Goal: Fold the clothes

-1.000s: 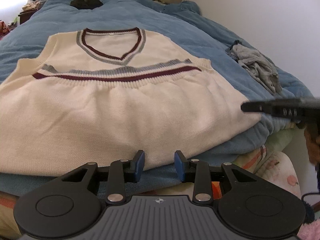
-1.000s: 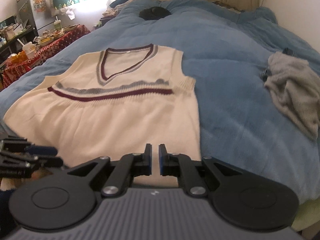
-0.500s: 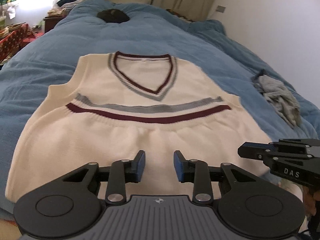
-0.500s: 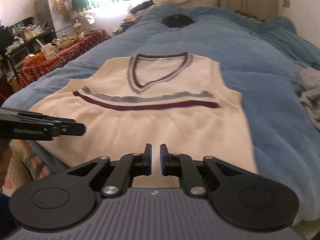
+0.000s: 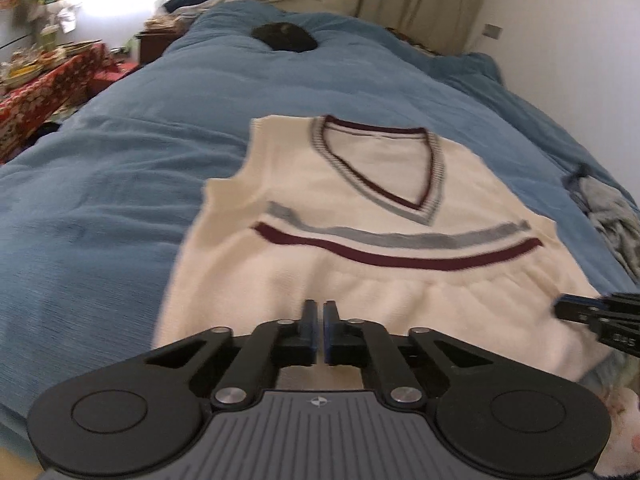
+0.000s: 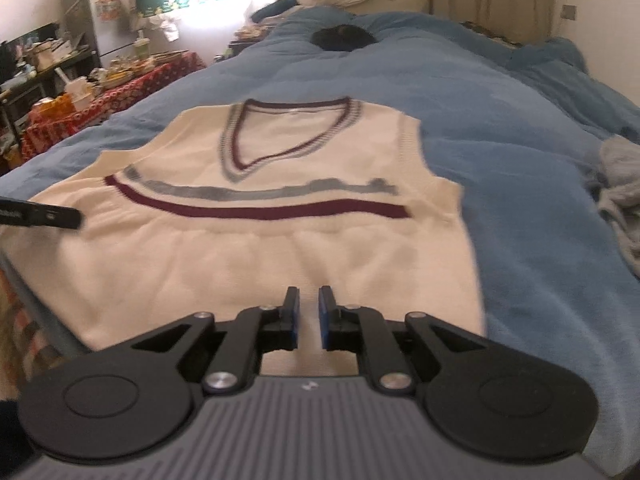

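**Inspector:** The cream knit vest (image 5: 372,236) lies flat and face up on the blue bedcover (image 5: 120,184), neck towards the far end and hem at the near edge. No fold is made yet. The left gripper (image 5: 319,322) has its jaws drawn together to a sliver, and no cloth shows between them. The right gripper (image 6: 308,308) keeps a narrow gap, also empty, above the hem.

**Assistant:** What does the step require?

**Inspector:** In my judgement, both need to part their jaws before descending, then pinch the hem at matching points near each side seam. Uneven holds would skew the fold. The grey garment (image 6: 616,192) lies well apart and poses no obstruction.
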`<control>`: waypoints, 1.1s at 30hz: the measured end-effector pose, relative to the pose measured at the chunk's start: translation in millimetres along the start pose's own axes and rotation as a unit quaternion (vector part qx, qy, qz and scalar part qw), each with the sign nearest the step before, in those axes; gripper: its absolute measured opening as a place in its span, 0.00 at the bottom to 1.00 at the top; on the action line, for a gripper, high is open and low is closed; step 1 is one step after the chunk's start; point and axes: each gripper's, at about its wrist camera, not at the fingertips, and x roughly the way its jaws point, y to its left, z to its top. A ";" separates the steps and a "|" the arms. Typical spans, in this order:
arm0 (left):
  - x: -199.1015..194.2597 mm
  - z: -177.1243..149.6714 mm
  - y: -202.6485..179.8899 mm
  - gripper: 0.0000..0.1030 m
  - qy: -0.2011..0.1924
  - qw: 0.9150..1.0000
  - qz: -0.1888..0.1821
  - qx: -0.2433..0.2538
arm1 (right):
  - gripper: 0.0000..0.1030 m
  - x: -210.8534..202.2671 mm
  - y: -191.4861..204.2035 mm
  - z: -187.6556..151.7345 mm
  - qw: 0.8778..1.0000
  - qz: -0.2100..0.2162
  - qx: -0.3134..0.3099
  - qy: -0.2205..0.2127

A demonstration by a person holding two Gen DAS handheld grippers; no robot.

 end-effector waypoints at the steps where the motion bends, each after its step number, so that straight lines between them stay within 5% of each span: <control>1: -0.8 2.1 4.2 0.05 0.000 1.000 -0.003 -0.005 | 0.08 -0.8 -5.3 -0.4 1.000 -0.002 0.006 0.000; 17: 53.0 39.2 -6.4 0.07 0.055 0.998 0.017 0.008 | 0.13 -3.0 -13.7 -1.4 0.999 -0.009 0.033 -0.001; 23: 20.4 40.1 -3.6 0.19 0.036 0.999 0.001 -0.001 | 0.14 -19.0 -15.2 3.1 0.999 -0.016 0.026 -0.011; 33: 19.3 27.0 -5.7 0.20 0.054 0.998 0.029 0.031 | 0.14 23.0 -12.8 24.2 1.000 -0.017 0.002 0.025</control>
